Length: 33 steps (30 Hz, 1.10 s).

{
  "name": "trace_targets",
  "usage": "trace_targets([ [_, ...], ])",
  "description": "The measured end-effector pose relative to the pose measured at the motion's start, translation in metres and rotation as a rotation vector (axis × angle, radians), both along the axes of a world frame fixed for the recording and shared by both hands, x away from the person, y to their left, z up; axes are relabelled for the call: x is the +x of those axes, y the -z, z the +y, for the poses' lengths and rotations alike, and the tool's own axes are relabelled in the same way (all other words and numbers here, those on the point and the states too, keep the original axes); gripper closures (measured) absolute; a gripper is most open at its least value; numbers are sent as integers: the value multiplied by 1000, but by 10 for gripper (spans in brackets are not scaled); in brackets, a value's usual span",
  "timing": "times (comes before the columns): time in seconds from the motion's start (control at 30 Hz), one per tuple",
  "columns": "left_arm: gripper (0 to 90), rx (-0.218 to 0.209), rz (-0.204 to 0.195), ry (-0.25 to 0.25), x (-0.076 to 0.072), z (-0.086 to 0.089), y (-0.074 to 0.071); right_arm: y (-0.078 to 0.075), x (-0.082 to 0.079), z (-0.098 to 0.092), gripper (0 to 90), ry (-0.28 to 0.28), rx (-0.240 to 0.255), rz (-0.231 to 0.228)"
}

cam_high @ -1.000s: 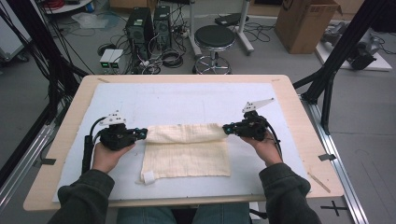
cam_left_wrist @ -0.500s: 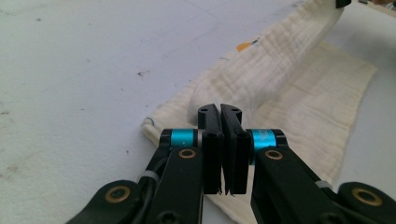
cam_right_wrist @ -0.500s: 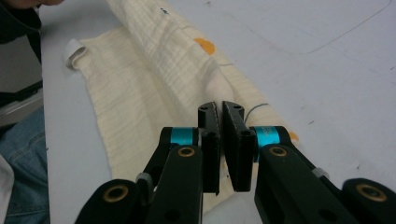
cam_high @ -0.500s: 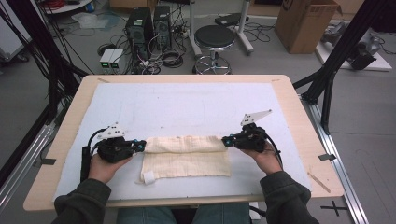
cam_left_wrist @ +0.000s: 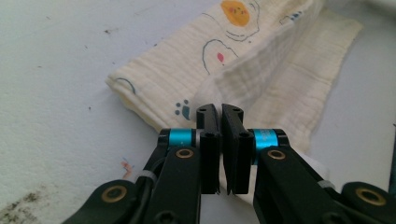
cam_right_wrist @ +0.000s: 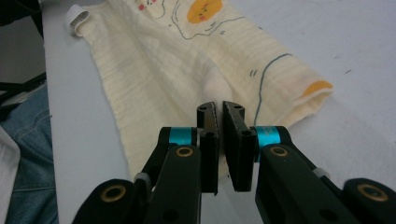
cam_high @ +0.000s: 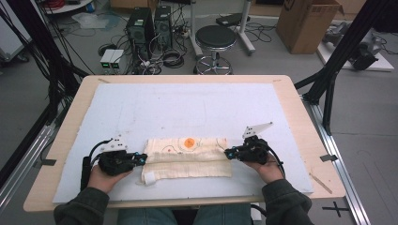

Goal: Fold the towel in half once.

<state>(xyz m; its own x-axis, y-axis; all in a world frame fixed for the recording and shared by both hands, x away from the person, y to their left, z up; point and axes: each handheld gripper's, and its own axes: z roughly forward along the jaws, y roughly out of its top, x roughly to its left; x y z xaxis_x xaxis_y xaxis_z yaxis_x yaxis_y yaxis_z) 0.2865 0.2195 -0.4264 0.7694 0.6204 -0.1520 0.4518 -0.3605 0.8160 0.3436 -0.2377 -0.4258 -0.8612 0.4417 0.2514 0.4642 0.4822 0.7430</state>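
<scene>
My left gripper (cam_left_wrist: 220, 116) has its jaws pressed nearly together, pinching a raised fold of the cream cloth (cam_left_wrist: 261, 70) at its left end. My right gripper (cam_right_wrist: 220, 112) is likewise almost closed, nipping the cloth (cam_right_wrist: 187, 79) at its right end, where the fabric puckers up between the pads. From above, the left gripper (cam_high: 139, 158) and right gripper (cam_high: 230, 153) sit at opposite ends of the cloth (cam_high: 187, 157), which lies folded into a long strip near my edge of the desk (cam_high: 300, 108), on the white mat (cam_high: 187, 108). An orange printed spot faces up on its far layer. Beyond the desk stands a black stool (cam_high: 215, 37).
</scene>
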Motion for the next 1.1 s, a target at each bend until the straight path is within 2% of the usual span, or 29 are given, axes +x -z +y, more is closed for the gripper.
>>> trace_targets([
  [0.07,773,-28,4,23,-3,2,-1,-1,-4,-1,797,-6,14,6],
  [0.1,729,-50,3,34,-5,4,-2,-1,-5,-2,782,-17,32,-9],
  [0.23,630,-87,-20,62,-10,8,-7,-8,-13,-7,738,-19,78,-31],
  [0.3,626,-95,-24,61,-11,9,-7,-9,-16,-8,728,-16,80,-38],
  [0.4,623,-87,-14,60,-10,7,-5,-5,-19,-6,715,-34,62,-37],
  [0.47,645,-66,-4,72,-9,6,-2,-1,-20,-3,697,-52,41,-29],
  [0.57,662,-17,22,86,-10,0,5,3,-24,3,659,-87,8,-18],
  [0.63,660,19,39,107,-10,-3,9,5,-27,6,632,-119,-2,-27],
  [0.7,646,41,52,120,-9,-4,11,7,-30,10,608,-143,-32,-40],
  [0.73,640,41,61,127,-9,-4,12,7,-31,11,595,-153,-57,-42],
  [0.83,635,46,69,137,-10,-6,13,10,-34,12,585,-181,-70,-50],
  [0.9,642,50,70,141,-10,-6,13,11,-34,11,611,-177,-88,-57],
  [0.97,666,60,69,142,-9,-6,13,11,-35,10,691,-167,-107,-75],
  [1.1,754,63,59,136,-9,-5,13,10,-33,8,772,-155,-105,-68],
])
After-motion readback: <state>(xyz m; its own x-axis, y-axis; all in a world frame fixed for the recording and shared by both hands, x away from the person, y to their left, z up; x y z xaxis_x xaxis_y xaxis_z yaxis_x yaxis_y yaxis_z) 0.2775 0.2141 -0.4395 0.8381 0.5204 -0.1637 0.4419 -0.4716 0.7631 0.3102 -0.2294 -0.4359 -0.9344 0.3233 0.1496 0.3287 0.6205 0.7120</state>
